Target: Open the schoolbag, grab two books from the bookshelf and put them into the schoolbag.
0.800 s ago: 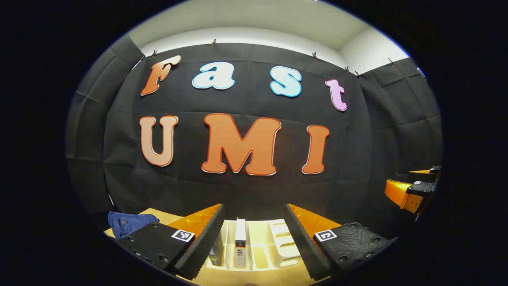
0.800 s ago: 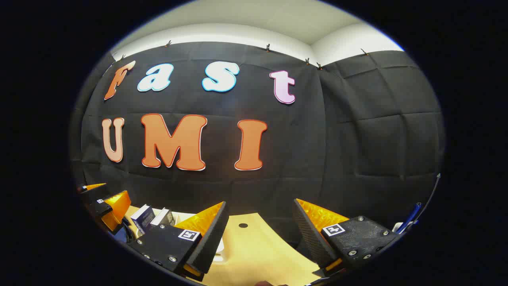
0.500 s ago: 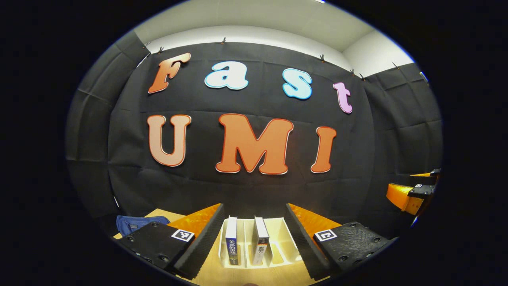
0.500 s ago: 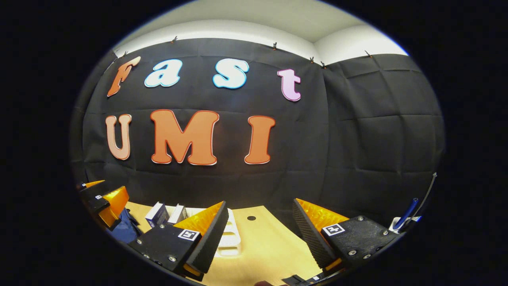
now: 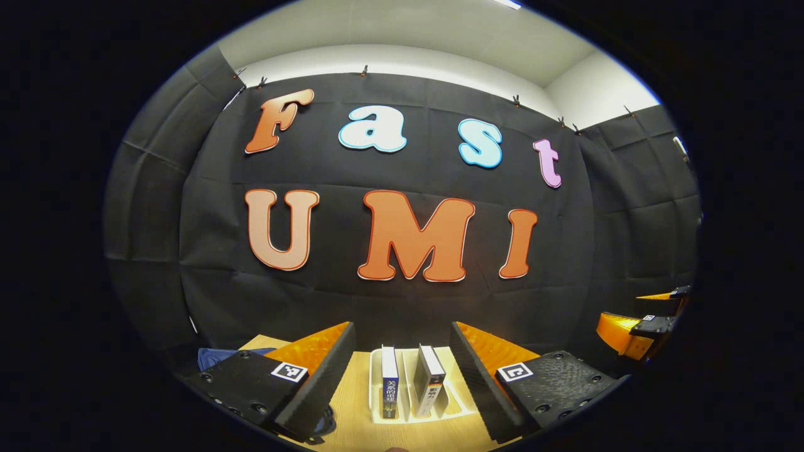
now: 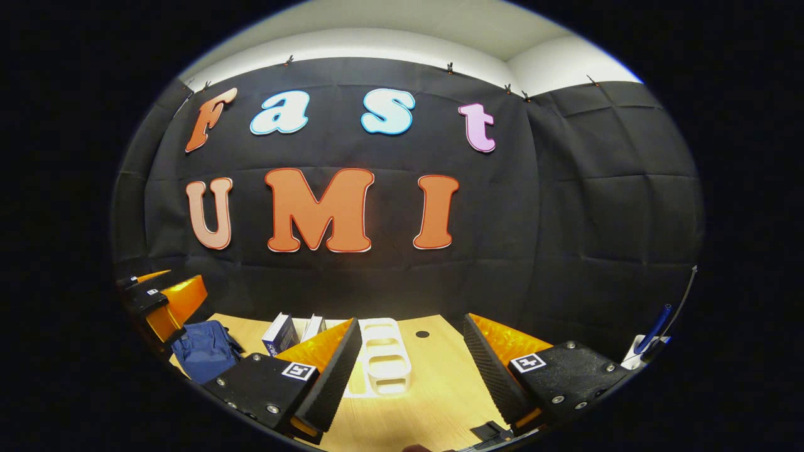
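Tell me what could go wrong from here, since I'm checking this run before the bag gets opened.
1. The schoolbag lies soft and slumped on the table; with both grippers open and apart from it, opening it may drag it unless one pins it.
2. The two books stand close in the white bookshelf; the left gripper could catch both, or tip the light rack.

The left gripper's finger [image 5: 314,389] hid most of the schoolbag [image 5: 217,356] at eight o'clock; the book [image 5: 389,389] spine lettering was perhaps too small to read.
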Tool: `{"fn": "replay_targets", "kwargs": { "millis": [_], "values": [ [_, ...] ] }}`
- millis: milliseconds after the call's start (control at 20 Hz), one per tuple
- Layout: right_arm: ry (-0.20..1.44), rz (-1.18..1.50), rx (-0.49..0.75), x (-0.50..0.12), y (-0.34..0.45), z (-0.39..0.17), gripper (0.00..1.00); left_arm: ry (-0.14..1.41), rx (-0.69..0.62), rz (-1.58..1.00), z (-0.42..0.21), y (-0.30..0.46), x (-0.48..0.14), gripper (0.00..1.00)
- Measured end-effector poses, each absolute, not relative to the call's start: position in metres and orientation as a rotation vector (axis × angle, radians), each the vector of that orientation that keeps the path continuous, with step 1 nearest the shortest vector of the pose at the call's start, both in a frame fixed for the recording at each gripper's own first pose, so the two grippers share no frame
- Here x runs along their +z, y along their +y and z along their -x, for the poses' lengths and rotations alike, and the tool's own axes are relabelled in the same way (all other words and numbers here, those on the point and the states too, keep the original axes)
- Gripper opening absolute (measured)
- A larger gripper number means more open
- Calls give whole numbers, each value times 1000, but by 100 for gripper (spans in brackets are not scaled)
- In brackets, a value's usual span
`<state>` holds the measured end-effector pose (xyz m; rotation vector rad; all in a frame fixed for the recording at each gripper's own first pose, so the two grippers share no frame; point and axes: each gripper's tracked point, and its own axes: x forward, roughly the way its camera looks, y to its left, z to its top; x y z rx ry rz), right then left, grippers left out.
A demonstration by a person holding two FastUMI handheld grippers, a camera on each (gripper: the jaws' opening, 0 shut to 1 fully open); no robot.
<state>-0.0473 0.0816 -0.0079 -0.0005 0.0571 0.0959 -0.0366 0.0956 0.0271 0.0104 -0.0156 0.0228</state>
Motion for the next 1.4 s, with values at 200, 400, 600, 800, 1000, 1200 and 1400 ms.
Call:
{"fn": "replay_targets", "kwargs": {
  "millis": [200,400,600,800,1000,1200,1400],
  "values": [
    [36,16,144,-11,88,25,96,-24,61,-55,34,100,19,94],
    [2,10,184,-11,89,-2,96,-59,96,-73,23,94,20,94],
    [-2,-19,270,-15,106,-15,96,-88,112,-99,7,85,23,94],
    [-10,5,336,-14,116,-27,96,-112,134,-108,0,85,28,94],
    [-23,3,400,-12,122,-35,96,-114,183,-116,2,85,28,94],
    [10,-6,452,-28,131,-33,96,-88,217,-93,10,90,14,94],
    [7,-5,421,-29,140,-34,97,-71,206,-93,9,110,4,95]
  ]
}}
